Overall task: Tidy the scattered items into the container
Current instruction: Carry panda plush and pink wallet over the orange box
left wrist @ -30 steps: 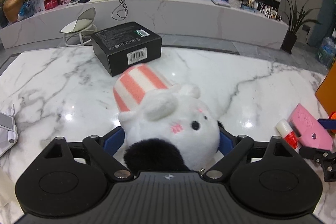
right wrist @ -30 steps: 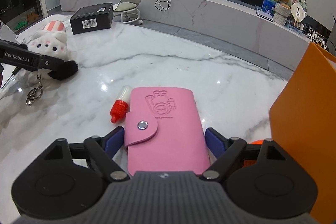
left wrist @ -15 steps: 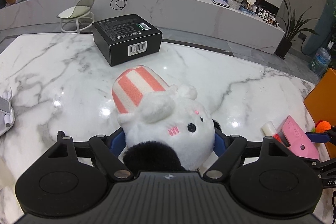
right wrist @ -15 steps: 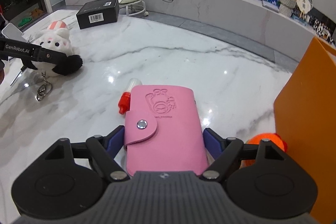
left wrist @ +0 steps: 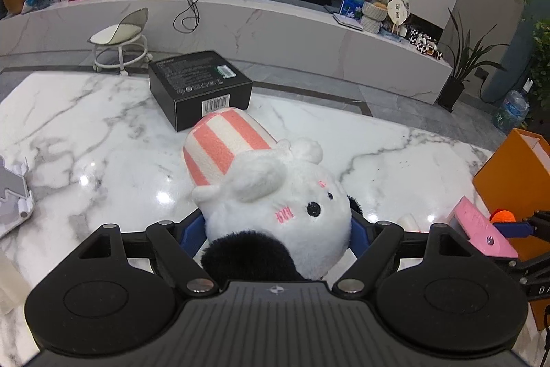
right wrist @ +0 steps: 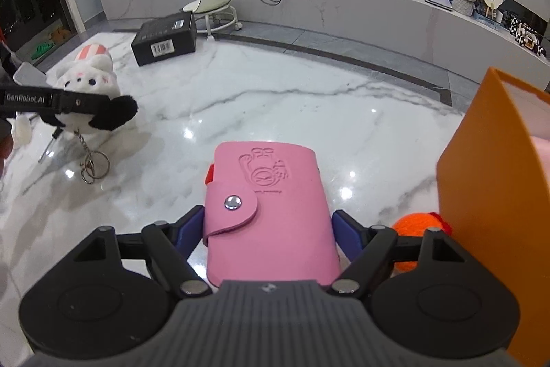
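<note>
At the far left of the table (left wrist: 86, 133) a grey stand (left wrist: 13, 195) lies at the edge. The left claw (left wrist: 275, 229) is closed on the plush (left wrist: 275, 195), a white toy with a pink striped hat and a black fluffy part near the camera. Its two blue fingers (left wrist: 192, 229) press the plush from both sides. The claw points forward over the table, nearly level, toward the black box (left wrist: 201, 88) that stands on the table behind the plush. In the right wrist view the left claw (right wrist: 86, 105) comes in from the left edge, and a keyring (right wrist: 92, 164) hangs on a short chain below the plush (right wrist: 89, 81), above the marble. I cannot tell if the ring touches the table.

The right claw (right wrist: 270, 229) is closed on the pink wallet (right wrist: 268, 205), with a blue finger on each long side. The wallet is held flat, with its snap flap up, above the table (right wrist: 275, 98). A small red cap (right wrist: 208, 175) shows from under its left edge. Just to the right of the claw an orange ball (right wrist: 414, 229) lies on the table, touching or almost touching the orange container (right wrist: 491, 195). The container stands at the right edge of the table, near the wallet but apart from it. In the left wrist view the wallet (left wrist: 481, 229) and the container (left wrist: 515, 174) are at the far right.
</note>
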{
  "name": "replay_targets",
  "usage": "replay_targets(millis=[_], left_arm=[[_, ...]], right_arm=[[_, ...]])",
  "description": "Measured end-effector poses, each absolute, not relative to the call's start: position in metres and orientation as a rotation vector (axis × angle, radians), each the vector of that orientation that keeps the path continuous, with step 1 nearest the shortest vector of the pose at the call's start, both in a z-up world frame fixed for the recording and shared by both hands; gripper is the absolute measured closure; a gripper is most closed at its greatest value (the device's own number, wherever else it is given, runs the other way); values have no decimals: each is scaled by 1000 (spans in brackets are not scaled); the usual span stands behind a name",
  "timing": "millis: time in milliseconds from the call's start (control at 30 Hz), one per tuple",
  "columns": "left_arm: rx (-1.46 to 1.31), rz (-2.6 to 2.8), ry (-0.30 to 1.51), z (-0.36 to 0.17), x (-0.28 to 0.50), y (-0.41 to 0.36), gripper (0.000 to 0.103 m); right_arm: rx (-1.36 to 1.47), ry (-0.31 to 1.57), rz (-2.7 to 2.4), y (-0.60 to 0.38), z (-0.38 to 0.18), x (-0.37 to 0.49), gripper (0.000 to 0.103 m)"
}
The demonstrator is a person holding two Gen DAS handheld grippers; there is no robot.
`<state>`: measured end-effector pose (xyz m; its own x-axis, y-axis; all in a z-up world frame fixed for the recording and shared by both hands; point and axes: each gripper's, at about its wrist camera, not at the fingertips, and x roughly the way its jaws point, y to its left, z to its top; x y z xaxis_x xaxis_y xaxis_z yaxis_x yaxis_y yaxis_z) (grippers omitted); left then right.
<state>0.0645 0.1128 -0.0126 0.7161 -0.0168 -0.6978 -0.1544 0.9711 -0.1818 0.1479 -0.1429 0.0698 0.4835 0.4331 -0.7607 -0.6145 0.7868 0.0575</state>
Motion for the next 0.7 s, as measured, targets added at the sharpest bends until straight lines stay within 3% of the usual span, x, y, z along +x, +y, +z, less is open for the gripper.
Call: replay_targets(millis=[700], left_arm=[[-216, 56, 609, 63, 25, 95, 10]], right_arm=[[-159, 687, 660, -166, 157, 135, 23]])
